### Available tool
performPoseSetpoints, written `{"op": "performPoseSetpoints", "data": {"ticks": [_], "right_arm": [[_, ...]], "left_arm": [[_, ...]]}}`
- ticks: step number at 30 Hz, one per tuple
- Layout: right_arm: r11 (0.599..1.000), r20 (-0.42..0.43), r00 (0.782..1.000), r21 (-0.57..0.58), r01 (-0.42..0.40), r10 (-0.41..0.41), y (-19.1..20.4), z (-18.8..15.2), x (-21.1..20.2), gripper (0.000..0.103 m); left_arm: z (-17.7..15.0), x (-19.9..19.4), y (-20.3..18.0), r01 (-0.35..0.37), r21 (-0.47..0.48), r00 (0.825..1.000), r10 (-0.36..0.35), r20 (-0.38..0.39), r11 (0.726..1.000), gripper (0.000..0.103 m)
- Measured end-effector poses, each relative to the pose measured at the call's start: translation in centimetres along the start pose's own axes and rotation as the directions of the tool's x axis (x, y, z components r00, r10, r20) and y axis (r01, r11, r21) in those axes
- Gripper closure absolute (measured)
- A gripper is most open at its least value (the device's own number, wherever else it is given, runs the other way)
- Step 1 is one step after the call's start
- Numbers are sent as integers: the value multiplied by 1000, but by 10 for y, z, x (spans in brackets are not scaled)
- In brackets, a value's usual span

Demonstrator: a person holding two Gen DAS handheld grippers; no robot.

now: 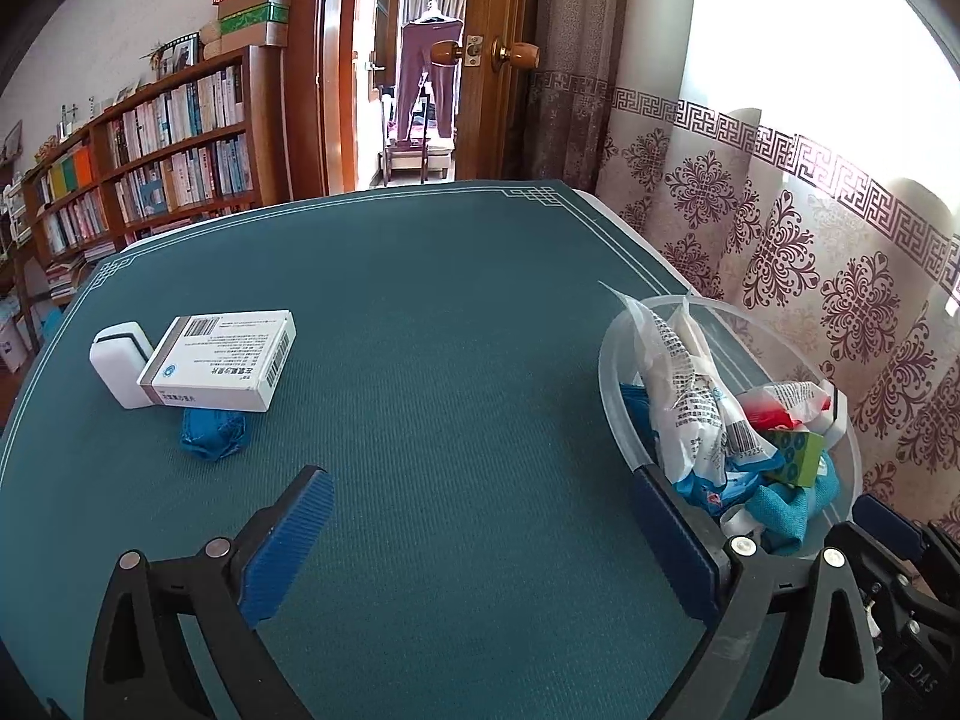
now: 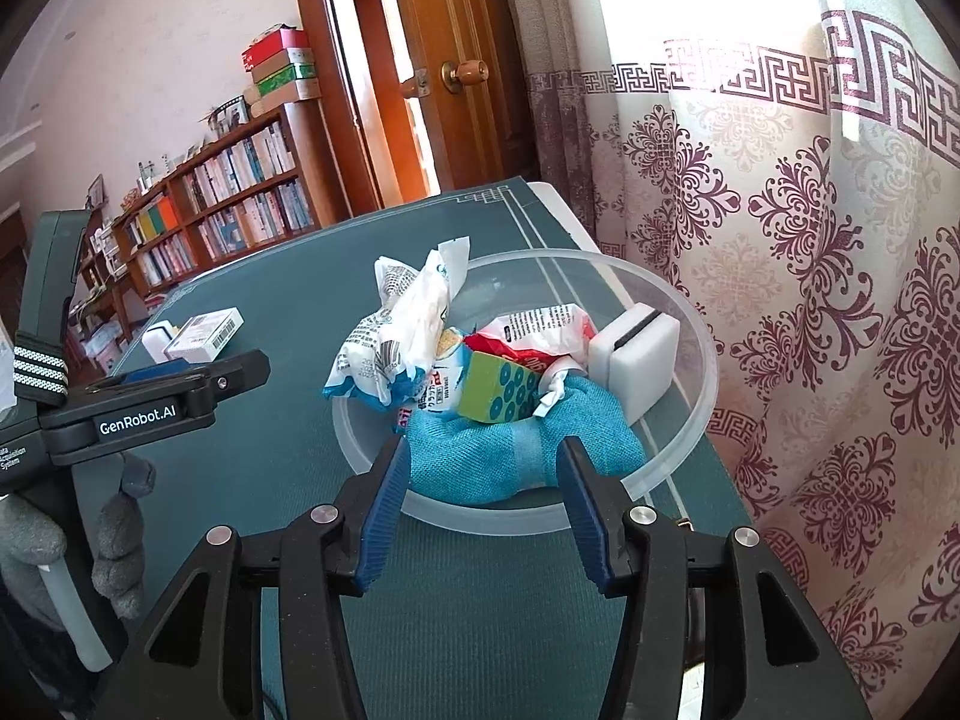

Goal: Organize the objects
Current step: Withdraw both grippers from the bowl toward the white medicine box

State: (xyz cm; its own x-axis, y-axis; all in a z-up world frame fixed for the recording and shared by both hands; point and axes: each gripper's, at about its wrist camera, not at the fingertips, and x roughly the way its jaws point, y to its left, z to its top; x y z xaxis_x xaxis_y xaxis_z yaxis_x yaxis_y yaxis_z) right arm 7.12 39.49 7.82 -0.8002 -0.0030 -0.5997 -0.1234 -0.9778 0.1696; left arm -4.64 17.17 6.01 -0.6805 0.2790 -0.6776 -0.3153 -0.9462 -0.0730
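Note:
A clear plastic bowl (image 1: 606, 372) (image 2: 678, 456) stands at the right of the green table mat (image 1: 450, 330). It holds white snack packets (image 2: 408, 312), a green box (image 2: 498, 390), a white block (image 2: 636, 354) and a teal cloth (image 2: 480, 462). My right gripper (image 2: 483, 450) hovers over the bowl's near rim, jaws open on either side of the cloth. My left gripper (image 1: 480, 477) stands wide open over bare mat, nothing between its fingers. At the far left lie a white medicine box (image 1: 222, 360), a second white block (image 1: 117, 366) and a crumpled blue item (image 1: 213, 432).
A patterned curtain (image 1: 780, 252) hangs just beyond the table's right edge. A bookshelf (image 1: 150, 162) lines the left wall beside an open wooden door (image 1: 498, 60). A grey-gloved hand (image 2: 114, 540) holds the left gripper at the left of the right wrist view.

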Motion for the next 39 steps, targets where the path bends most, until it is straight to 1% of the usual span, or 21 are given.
{"op": "performPoseSetpoints", "data": {"ticks": [10,15,19,22,24,29,33,35,39], "right_arm": [[999,-15,999,-14,-38,38,28,-4,4,50],[997,-21,998,-30,-65,64,48,-3,8,50],[994,-26,996,-51,-91,90,66,1,14,49],[990,-36,993,-70,-119,117,81,4,20,46],[986,-49,988,-77,-148,144,91,7,26,43],[973,-96,973,-81,-218,210,112,12,45,41],[961,-145,953,-38,-275,267,122,18,66,41],[956,-154,946,-24,-292,285,127,21,73,41],[949,-164,938,-32,-313,304,143,27,84,41]], "left_arm": [[-11,-3,50,-55,-87,998,54,-16,995,2],[-18,-2,73,-100,-117,995,98,-28,988,2],[-22,-3,92,-118,-151,993,114,-39,981,2],[-23,-4,106,-131,-180,991,125,-42,975,2],[-23,-6,114,-138,-197,990,132,-43,971,2],[-27,-8,132,-158,-236,987,151,-47,959,2],[-31,-8,145,-170,-268,985,160,-58,948,2],[-33,-7,150,-175,-280,985,163,-63,944,2],[-35,-6,157,-190,-296,982,177,-70,936,2]]}}
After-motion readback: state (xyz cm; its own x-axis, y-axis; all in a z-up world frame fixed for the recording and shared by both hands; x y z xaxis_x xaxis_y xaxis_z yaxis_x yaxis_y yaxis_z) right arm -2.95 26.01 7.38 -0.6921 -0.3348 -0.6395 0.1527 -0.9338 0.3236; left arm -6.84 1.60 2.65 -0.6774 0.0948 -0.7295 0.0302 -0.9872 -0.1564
